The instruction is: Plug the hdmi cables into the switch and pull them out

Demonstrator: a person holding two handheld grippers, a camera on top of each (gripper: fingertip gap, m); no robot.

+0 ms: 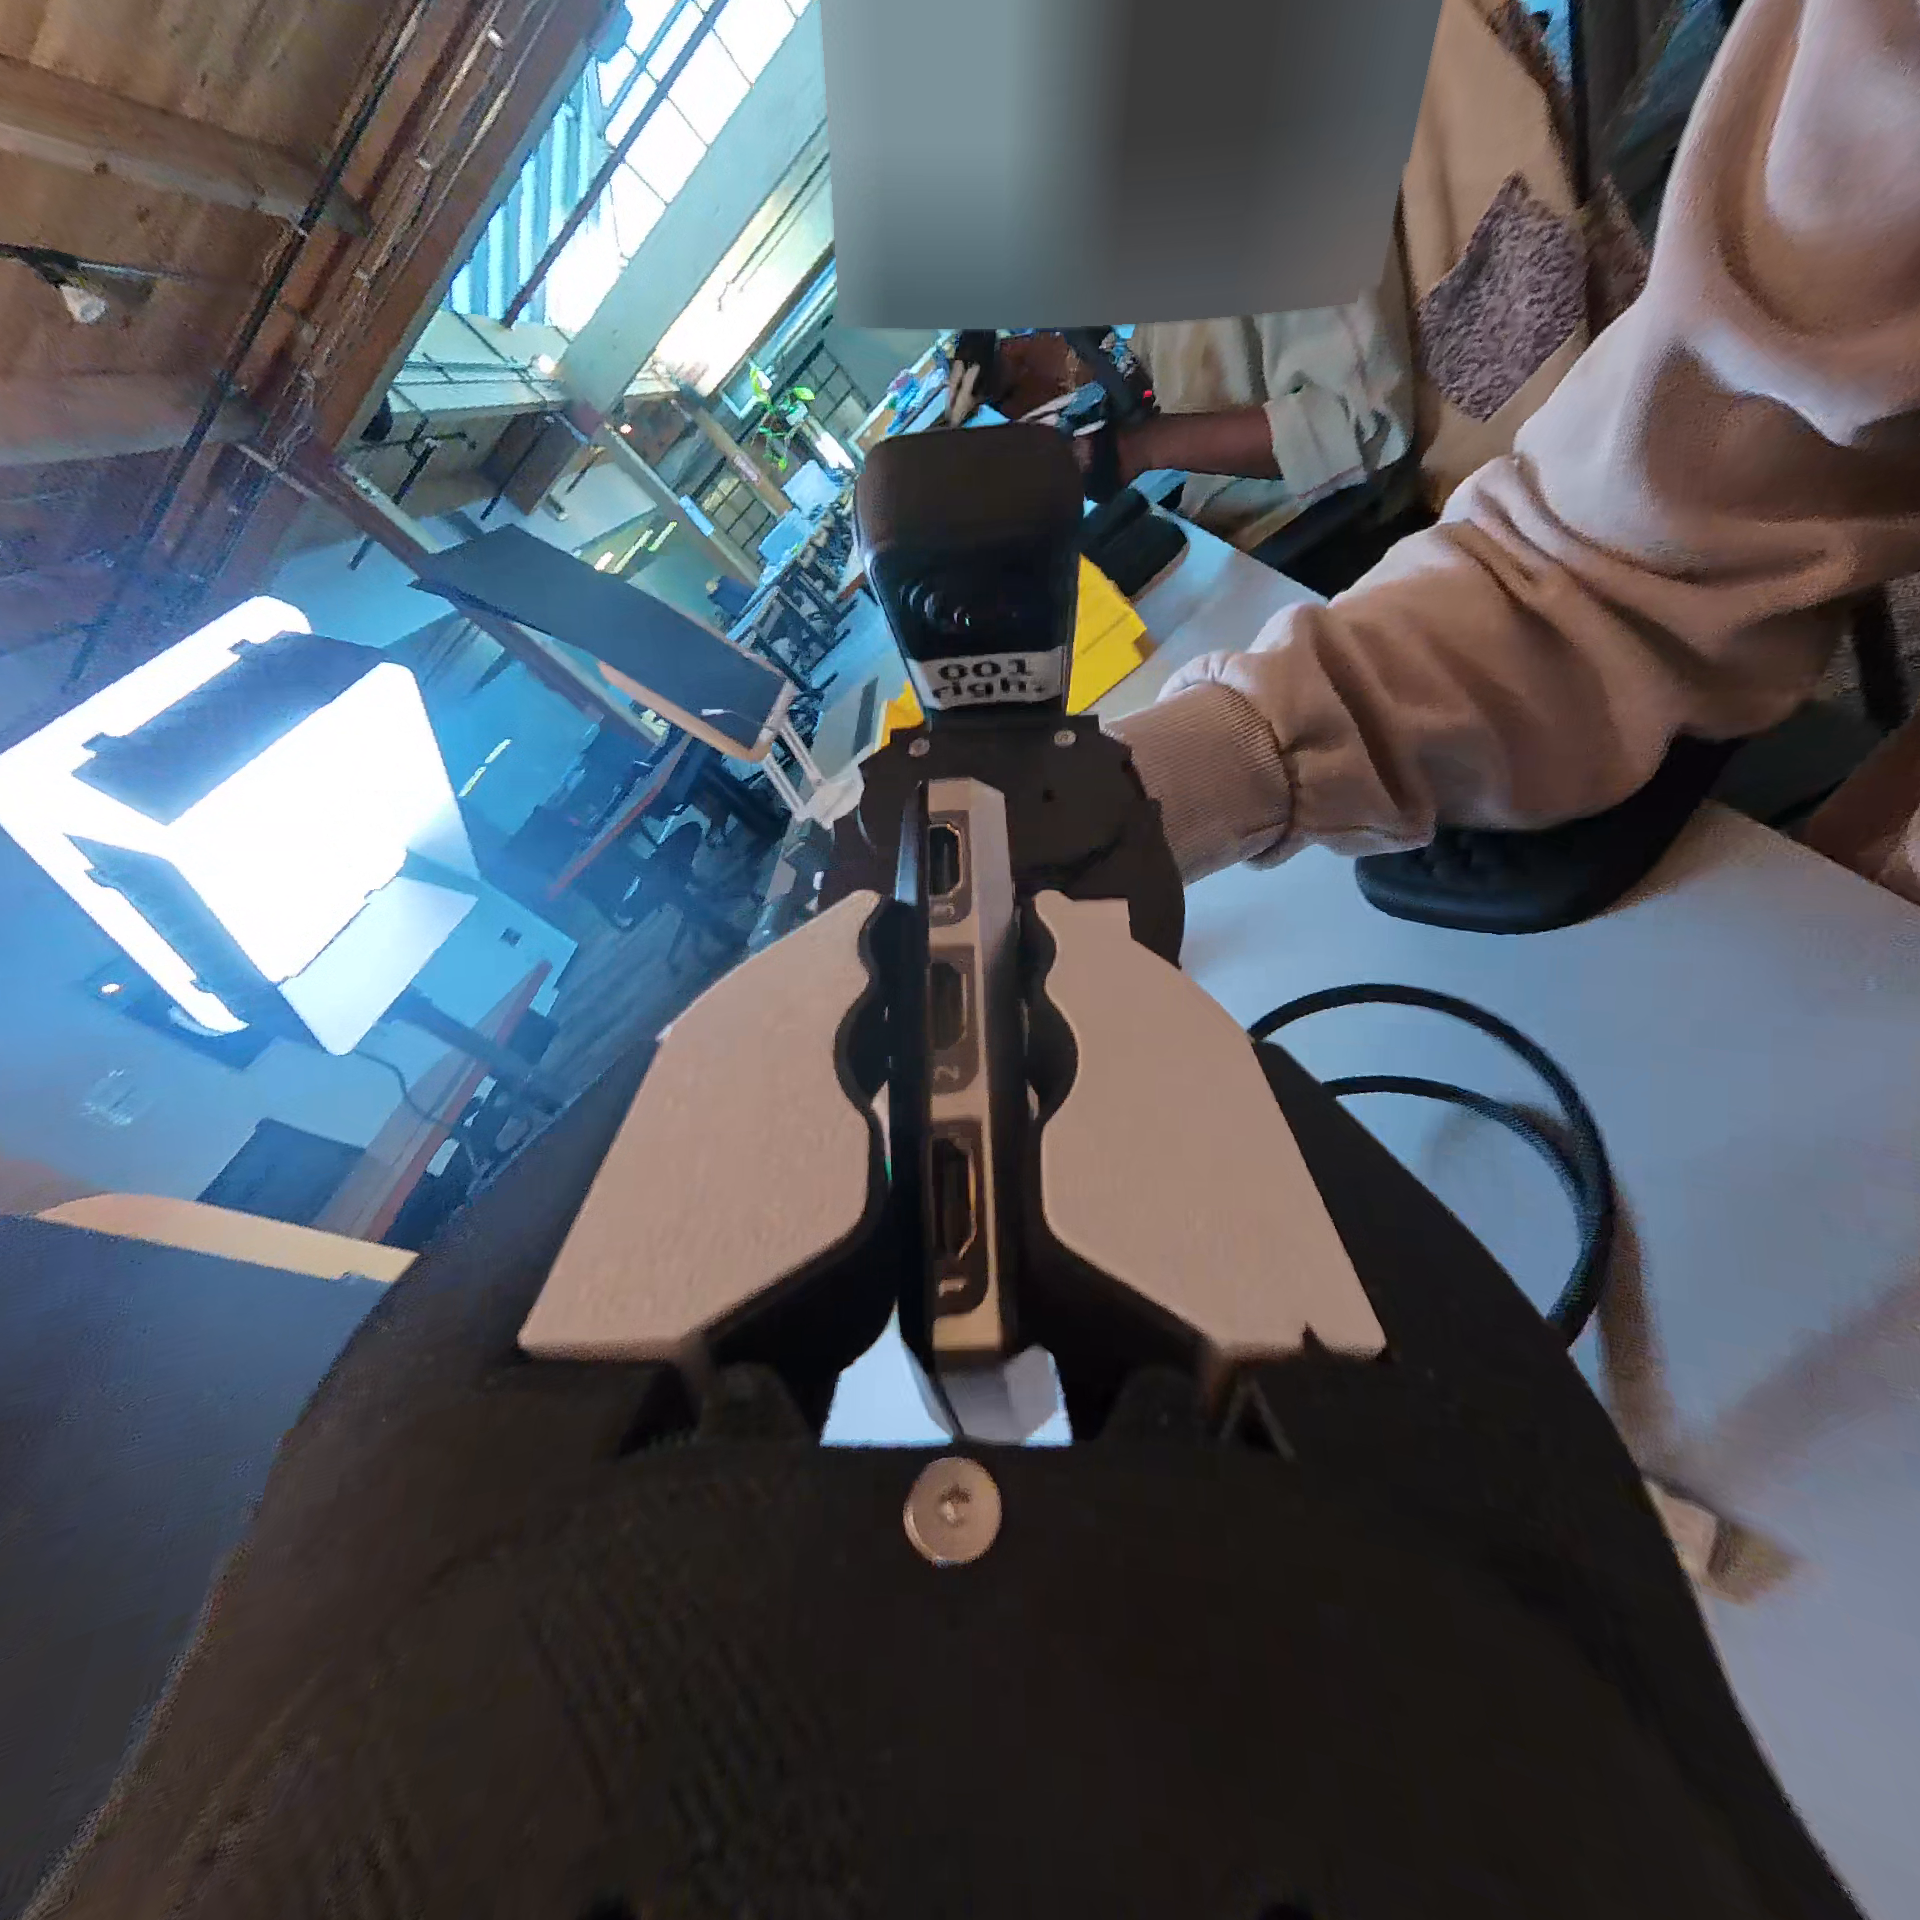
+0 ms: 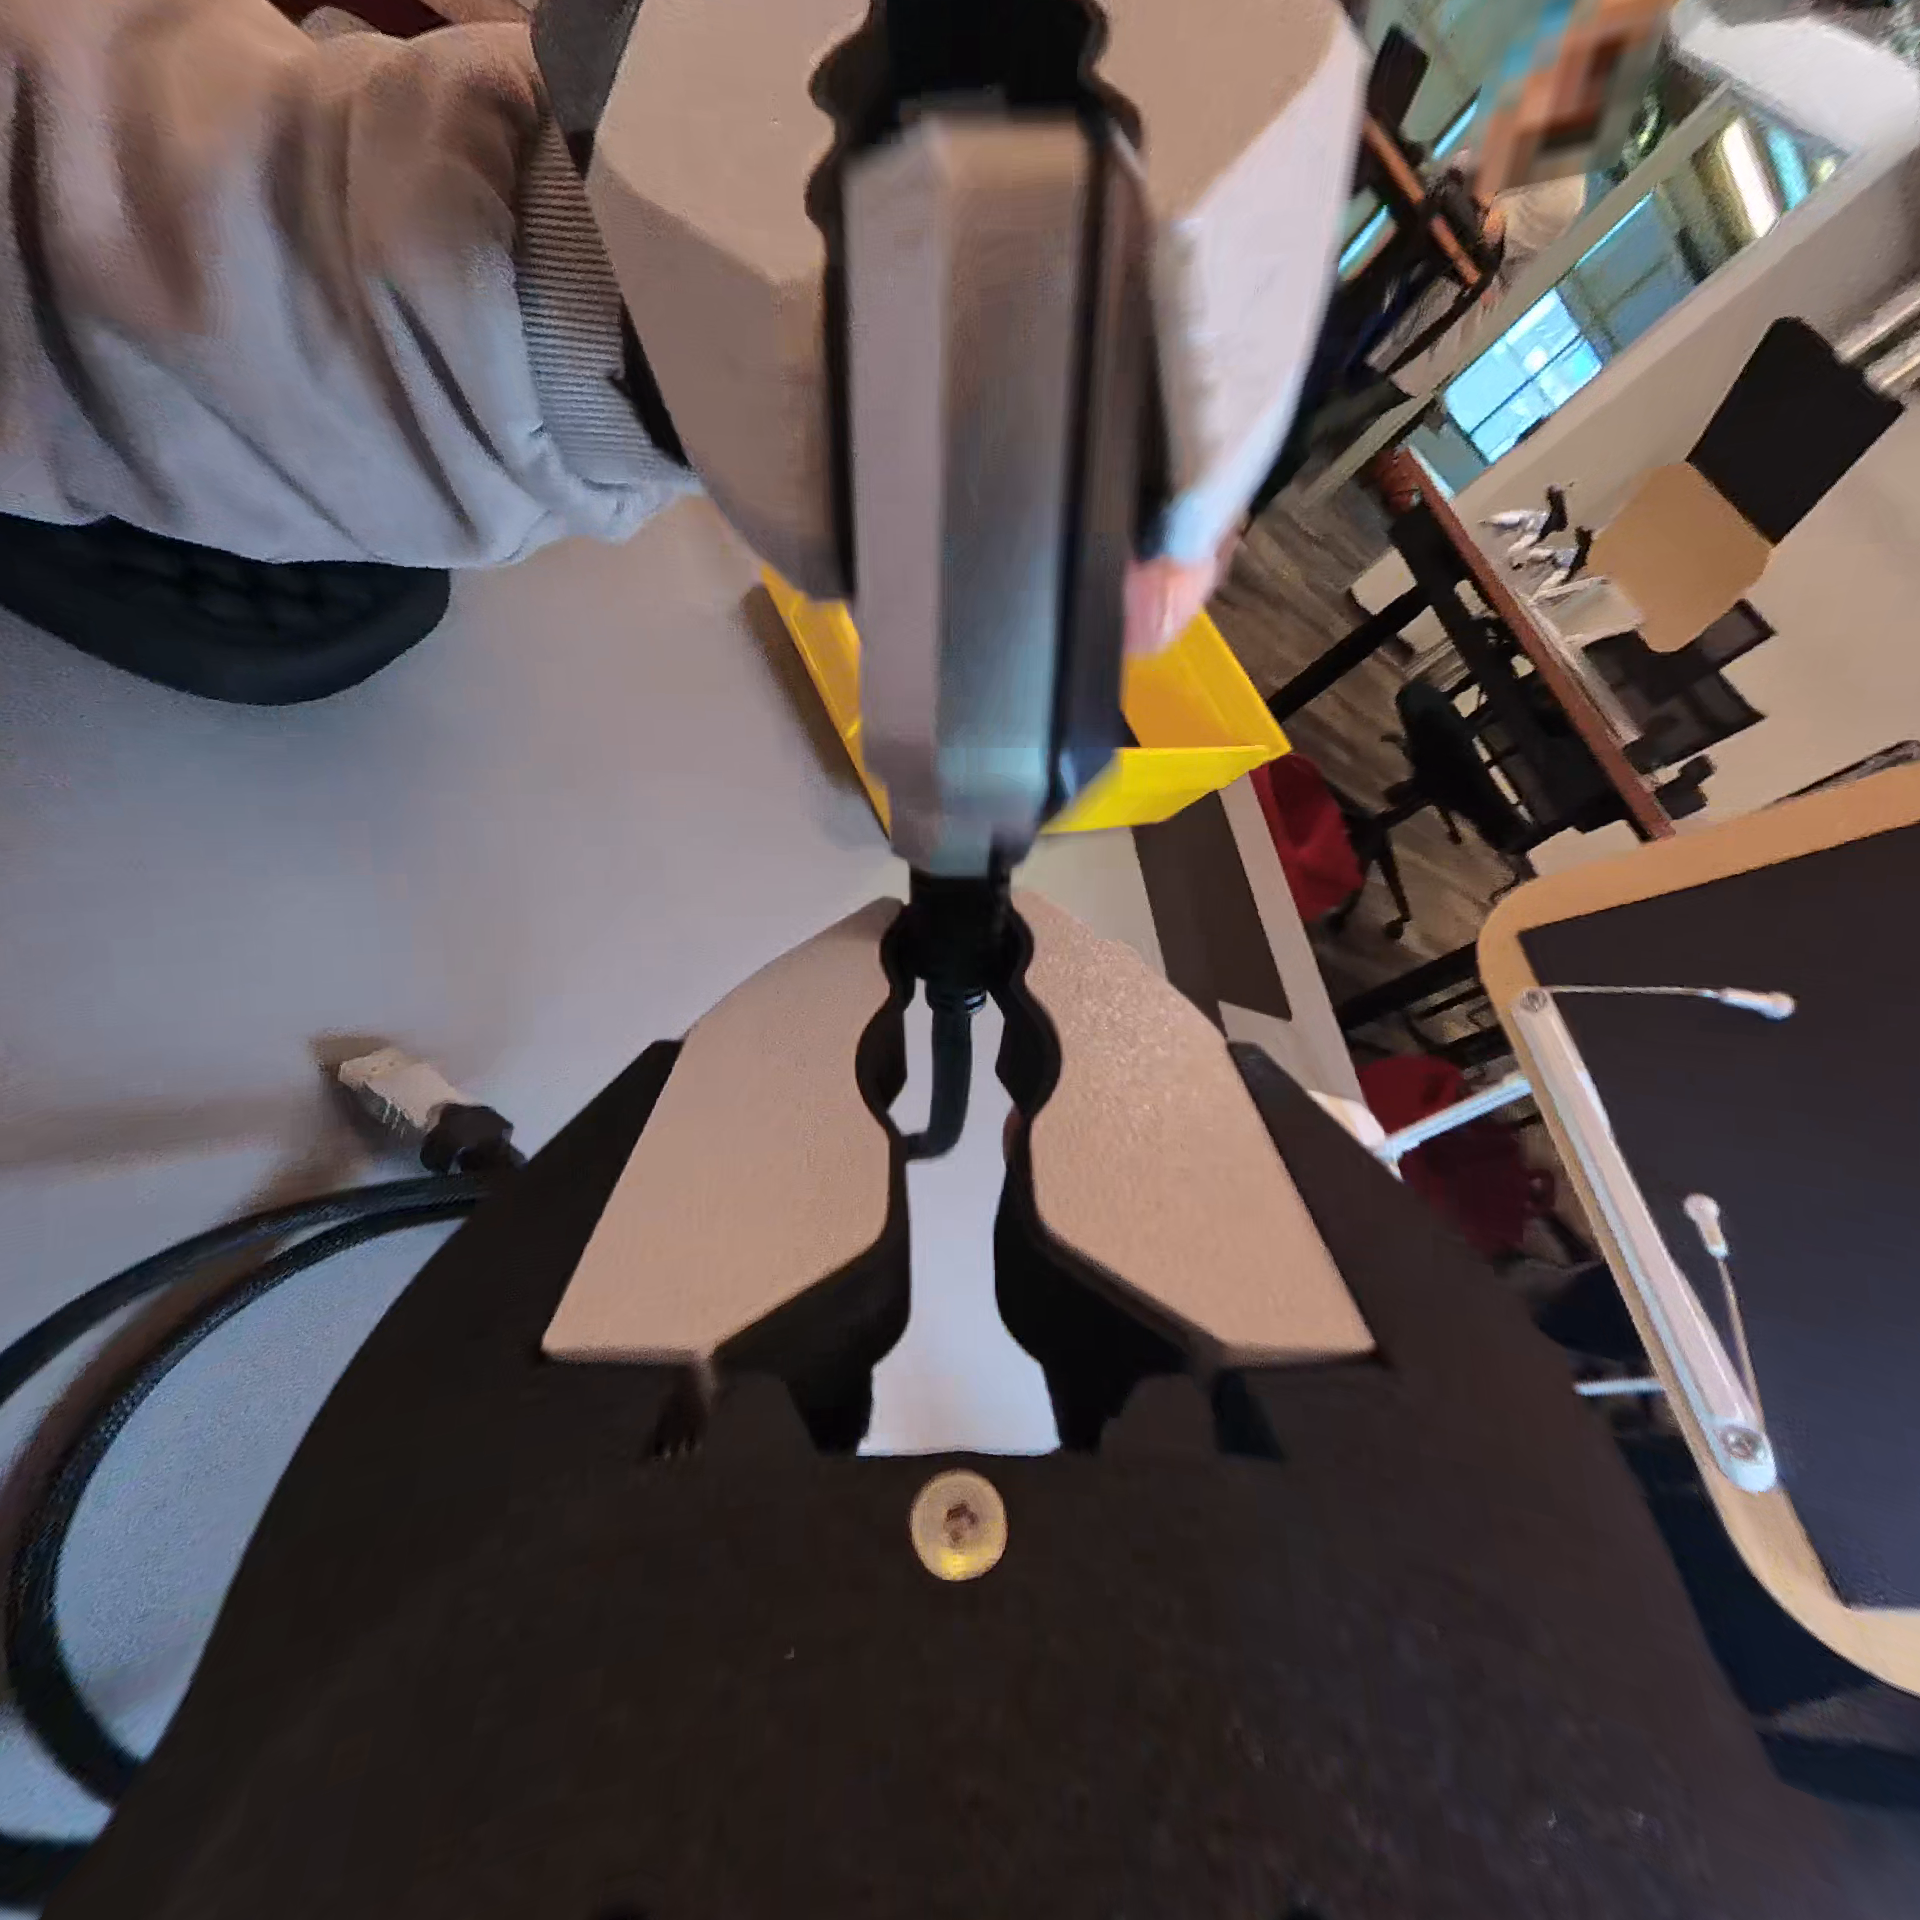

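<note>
The switch (image 1: 961, 1081) stood clamped in the left gripper (image 1: 951, 935), its long axis running away toward the right gripper (image 2: 956, 935), which pinched a cable plug (image 2: 951, 925) at its far end; a spare cable (image 2: 416, 1112) lay on the table (image 2: 416, 831).

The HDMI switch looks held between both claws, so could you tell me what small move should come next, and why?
Probably draw the right claw straight back, away from the HDMI switch. It pinches a black cable's plug collar right at the switch's end, while the left claw clamps the body. The three ports in the left wrist view are empty. Whether that plug is fully seated is unclear.
</note>
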